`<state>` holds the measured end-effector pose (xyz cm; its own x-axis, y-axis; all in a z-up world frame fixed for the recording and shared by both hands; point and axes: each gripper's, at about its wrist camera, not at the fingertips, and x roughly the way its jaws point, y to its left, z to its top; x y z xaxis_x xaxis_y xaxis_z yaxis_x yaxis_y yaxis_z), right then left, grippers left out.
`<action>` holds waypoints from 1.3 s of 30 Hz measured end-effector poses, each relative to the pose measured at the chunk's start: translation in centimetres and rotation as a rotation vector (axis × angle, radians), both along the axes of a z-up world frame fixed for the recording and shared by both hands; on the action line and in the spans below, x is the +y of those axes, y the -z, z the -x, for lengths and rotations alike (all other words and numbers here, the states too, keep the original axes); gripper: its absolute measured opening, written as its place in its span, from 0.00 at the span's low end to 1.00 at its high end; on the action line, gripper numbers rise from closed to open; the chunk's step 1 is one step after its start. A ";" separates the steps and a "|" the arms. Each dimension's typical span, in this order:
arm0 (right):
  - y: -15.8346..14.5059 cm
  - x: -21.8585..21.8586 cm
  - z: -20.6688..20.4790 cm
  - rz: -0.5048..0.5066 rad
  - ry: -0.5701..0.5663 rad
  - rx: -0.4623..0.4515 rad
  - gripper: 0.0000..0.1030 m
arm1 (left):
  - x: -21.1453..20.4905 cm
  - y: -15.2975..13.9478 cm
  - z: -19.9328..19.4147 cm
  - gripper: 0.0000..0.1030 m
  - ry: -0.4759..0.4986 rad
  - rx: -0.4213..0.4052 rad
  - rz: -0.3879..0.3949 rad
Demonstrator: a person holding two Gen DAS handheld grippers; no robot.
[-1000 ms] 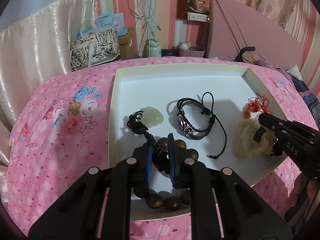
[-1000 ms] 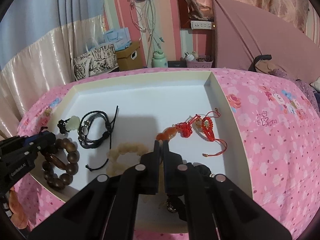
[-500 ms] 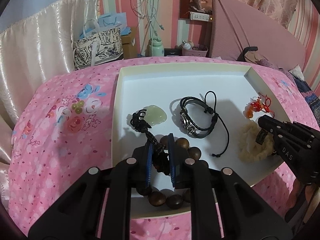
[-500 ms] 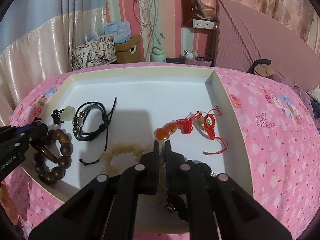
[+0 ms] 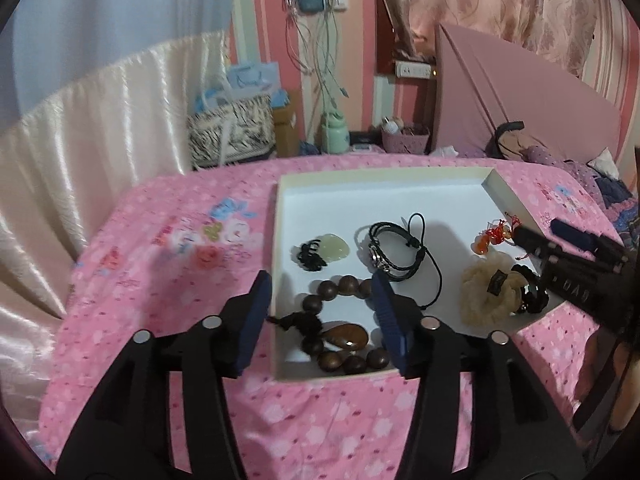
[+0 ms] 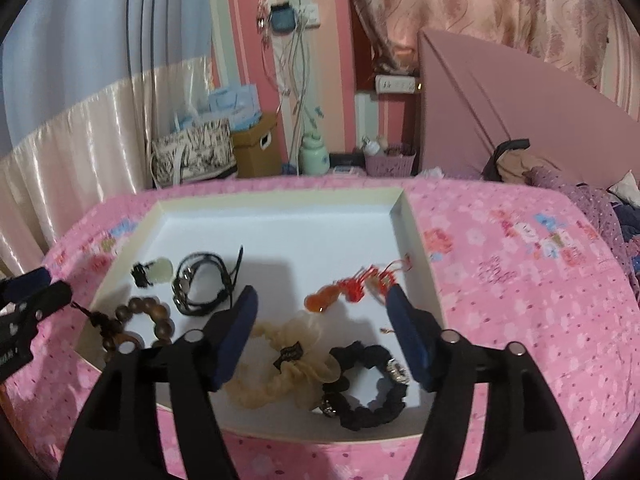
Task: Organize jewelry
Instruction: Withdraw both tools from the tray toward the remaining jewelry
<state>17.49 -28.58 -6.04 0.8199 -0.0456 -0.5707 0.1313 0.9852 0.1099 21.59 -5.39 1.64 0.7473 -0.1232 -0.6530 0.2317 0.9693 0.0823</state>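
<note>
A white tray (image 5: 384,200) lies on a pink bedspread and holds the jewelry. My left gripper (image 5: 320,312) is open above the tray's near left corner, over a brown wooden bead bracelet (image 5: 340,320). A jade pendant (image 5: 332,246) and a black leather bracelet (image 5: 394,250) lie behind it. My right gripper (image 6: 320,328) is open above a cream scrunchie (image 6: 284,360) and a black scrunchie (image 6: 368,388). A red knotted charm (image 6: 352,290) lies just beyond. Both grippers are empty.
The tray's (image 6: 280,200) far half is bare white. The pink floral bedspread (image 5: 160,280) surrounds it. A patterned bag (image 5: 230,128), a cardboard box (image 6: 256,148) and a green bottle (image 6: 314,156) stand beyond the bed. A pink headboard (image 5: 520,104) is at right.
Both grippers have opened wide and pulled back and up from the tray. The wooden bracelet and the two scrunchies now lie free on the tray.
</note>
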 end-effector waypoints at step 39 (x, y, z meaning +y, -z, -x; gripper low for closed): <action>-2.4 -2.4 22.1 0.204 0.205 -0.101 0.96 | -0.8 0.5 18.7 0.97 0.109 -0.071 0.003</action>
<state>-4.57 -30.98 -3.60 0.8340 -0.3212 -0.4487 0.3280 0.9424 -0.0651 2.94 -6.14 1.16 0.7735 -0.2077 -0.5987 0.3293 0.9390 0.0997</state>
